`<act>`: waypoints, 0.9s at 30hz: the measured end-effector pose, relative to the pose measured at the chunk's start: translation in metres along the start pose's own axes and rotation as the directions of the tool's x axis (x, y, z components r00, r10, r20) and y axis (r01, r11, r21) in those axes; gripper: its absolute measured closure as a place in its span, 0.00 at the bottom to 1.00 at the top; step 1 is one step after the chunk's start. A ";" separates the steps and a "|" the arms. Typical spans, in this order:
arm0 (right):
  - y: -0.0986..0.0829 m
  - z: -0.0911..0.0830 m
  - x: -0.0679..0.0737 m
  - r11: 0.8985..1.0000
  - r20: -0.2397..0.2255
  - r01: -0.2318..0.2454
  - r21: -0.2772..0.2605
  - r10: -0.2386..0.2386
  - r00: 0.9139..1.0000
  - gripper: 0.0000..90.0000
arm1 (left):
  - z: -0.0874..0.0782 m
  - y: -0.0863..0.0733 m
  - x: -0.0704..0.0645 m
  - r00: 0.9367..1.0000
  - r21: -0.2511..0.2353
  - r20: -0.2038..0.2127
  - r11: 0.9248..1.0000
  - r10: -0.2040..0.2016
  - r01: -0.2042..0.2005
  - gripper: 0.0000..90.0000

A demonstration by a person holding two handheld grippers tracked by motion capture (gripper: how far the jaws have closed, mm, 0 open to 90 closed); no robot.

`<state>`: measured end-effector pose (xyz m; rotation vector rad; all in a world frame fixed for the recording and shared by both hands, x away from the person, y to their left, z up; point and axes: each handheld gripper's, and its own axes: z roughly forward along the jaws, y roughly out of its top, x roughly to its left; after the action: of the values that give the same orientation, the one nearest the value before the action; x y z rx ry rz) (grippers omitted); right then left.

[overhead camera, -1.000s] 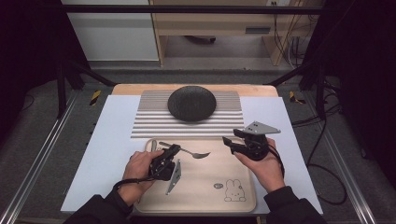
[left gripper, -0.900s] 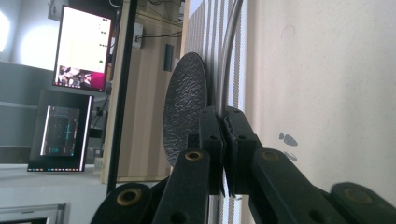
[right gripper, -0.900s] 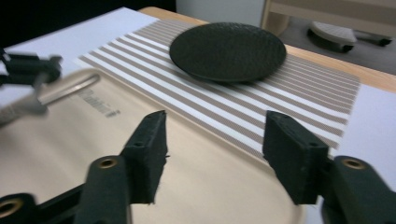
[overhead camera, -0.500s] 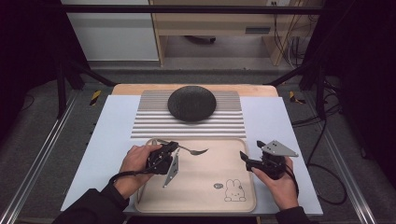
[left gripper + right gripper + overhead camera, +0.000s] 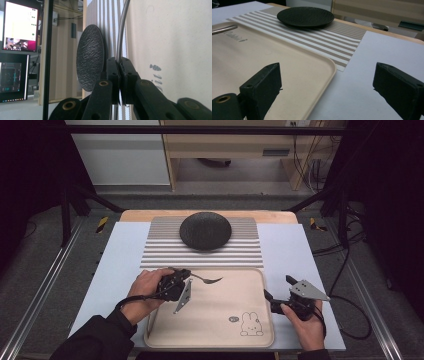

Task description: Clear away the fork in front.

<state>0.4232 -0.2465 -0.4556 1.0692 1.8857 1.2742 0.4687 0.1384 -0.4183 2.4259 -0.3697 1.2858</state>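
My left gripper (image 5: 181,279) is over the far left part of a beige tray (image 5: 210,325) and is shut on the handle of a metal fork (image 5: 212,280). The fork's head points right, near the tray's far rim. In the left gripper view, the shiny fork handle (image 5: 122,32) rises from between the closed jaws of my left gripper (image 5: 120,75). My right gripper (image 5: 277,287) is open at the tray's right edge with nothing in it. In the right gripper view, my right gripper (image 5: 329,85) has its jaws wide apart, straddling the tray rim (image 5: 329,72).
A black textured plate (image 5: 205,231) sits on a striped mat (image 5: 200,257) beyond the tray. It also appears in both gripper views, plate (image 5: 90,57) and plate (image 5: 305,16). A pale sheet (image 5: 295,250) covers the table. A rabbit drawing (image 5: 249,325) marks the tray's near right corner.
My right gripper has moved right and toward me, from over the tray to its right edge. The left gripper keeps the fork, almost unmoved.
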 end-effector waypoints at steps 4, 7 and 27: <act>-0.004 0.000 -0.004 1.000 -0.003 0.004 0.009 -0.004 1.000 0.08 | 0.003 0.000 0.003 1.000 -0.002 0.024 1.000 0.007 -0.007 0.97; -0.006 -0.001 -0.004 1.000 -0.006 -0.008 0.004 0.008 1.000 0.09 | 0.005 0.000 0.002 0.999 -0.002 0.046 1.000 0.014 -0.014 0.97; -0.014 -0.002 -0.006 1.000 0.013 -0.016 -0.021 0.016 1.000 0.10 | 0.005 0.000 -0.002 0.992 -0.006 0.117 0.999 0.041 -0.040 0.97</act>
<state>0.4210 -0.2555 -0.4675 1.0816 1.8529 1.2903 0.4715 0.1362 -0.4222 2.5098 -0.4551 1.1611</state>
